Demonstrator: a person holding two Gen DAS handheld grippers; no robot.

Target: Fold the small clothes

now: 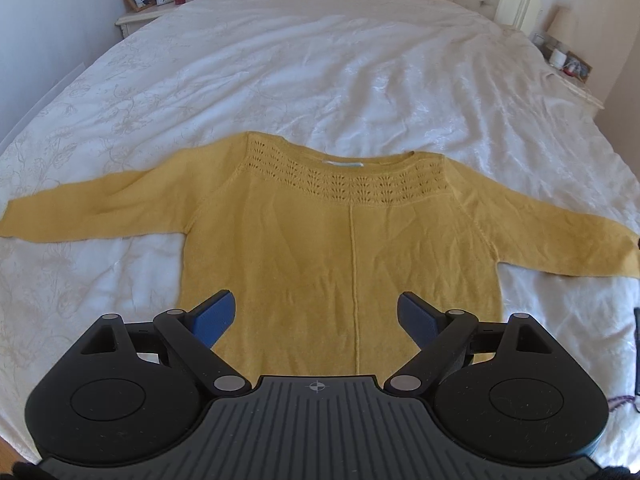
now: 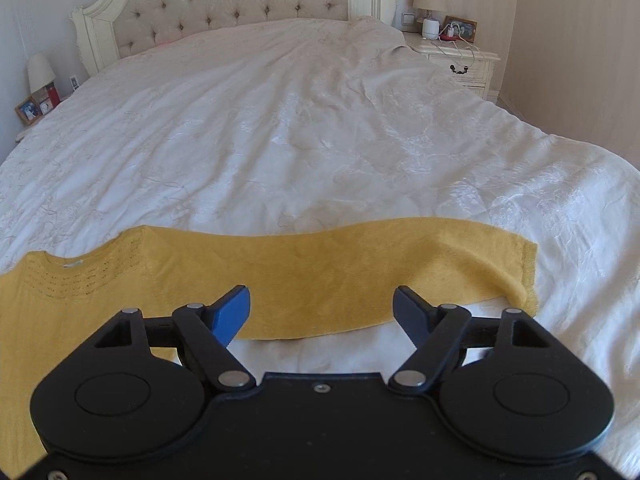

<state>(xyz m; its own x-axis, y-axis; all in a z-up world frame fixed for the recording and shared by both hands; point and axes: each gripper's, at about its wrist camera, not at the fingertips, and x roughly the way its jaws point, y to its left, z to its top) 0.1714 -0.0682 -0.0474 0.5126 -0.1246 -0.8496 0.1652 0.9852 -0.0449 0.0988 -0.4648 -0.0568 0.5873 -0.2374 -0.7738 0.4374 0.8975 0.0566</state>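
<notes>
sweater lying flat on bed, sleeves spread for folding | left tongs hovering wide, empty | right tongs gaping empty over sleeve

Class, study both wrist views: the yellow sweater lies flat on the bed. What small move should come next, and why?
Probably lower the right gripper onto the sleeve in front of it and pinch it. The sweater lies spread flat with both sleeves out, nothing folded yet, and both grippers stand open and empty, the left gripper over the body.

no legible text, brand or number appears in either view; the neck label of the yellow sweater is unreadable.
</notes>
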